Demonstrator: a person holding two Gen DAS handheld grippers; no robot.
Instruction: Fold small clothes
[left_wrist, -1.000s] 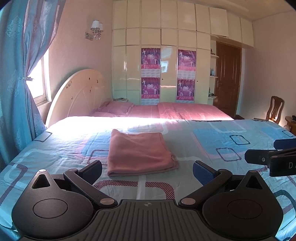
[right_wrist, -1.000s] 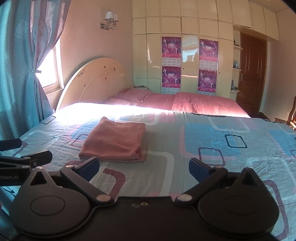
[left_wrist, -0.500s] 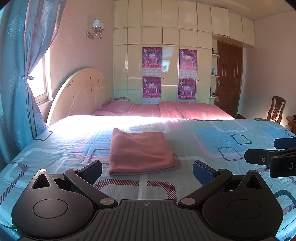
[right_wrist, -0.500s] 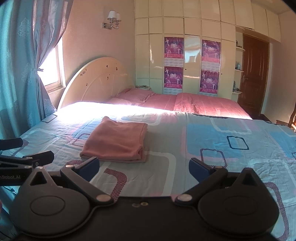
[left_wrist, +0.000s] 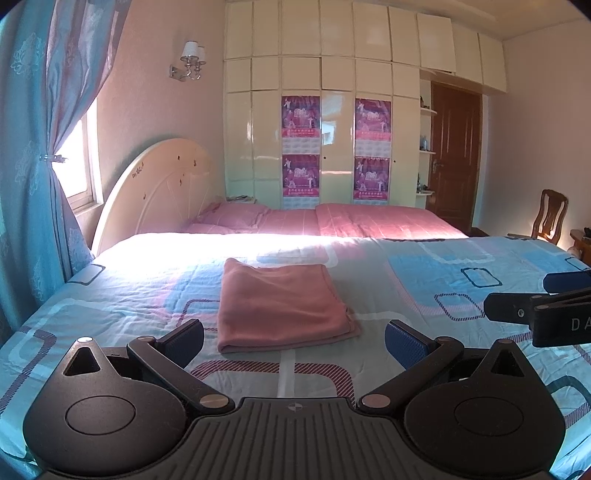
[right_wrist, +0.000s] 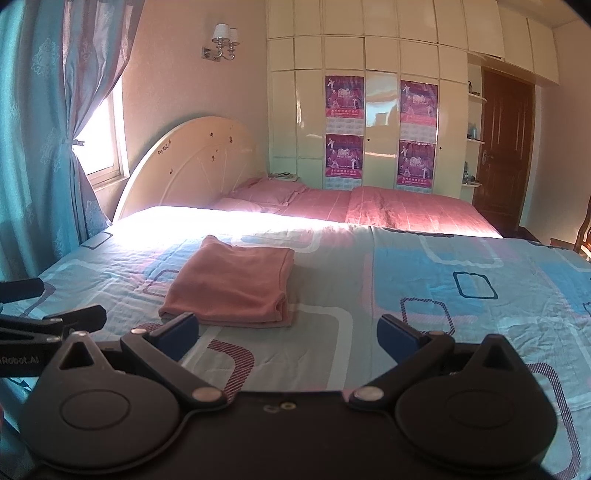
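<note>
Cloth (left_wrist: 280, 306): folded on bed (left_wrist: 424, 266), just ahead of the fingers.
Left gripper (left_wrist: 293, 338): spread, empty.
Right gripper (right_wrist: 288, 332): spread, empty.
Risk: layers could be dragged apart if snagged.

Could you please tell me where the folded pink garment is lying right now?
The folded pink fleece garment lies flat on the blue patterned bedspread, just ahead of the open left gripper and left of the right gripper.

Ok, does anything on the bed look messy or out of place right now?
Nothing stands out. The pink cloth lies folded flat on the patterned bedspread, edges roughly even. Both grippers, left and right, hover open and empty.
</note>
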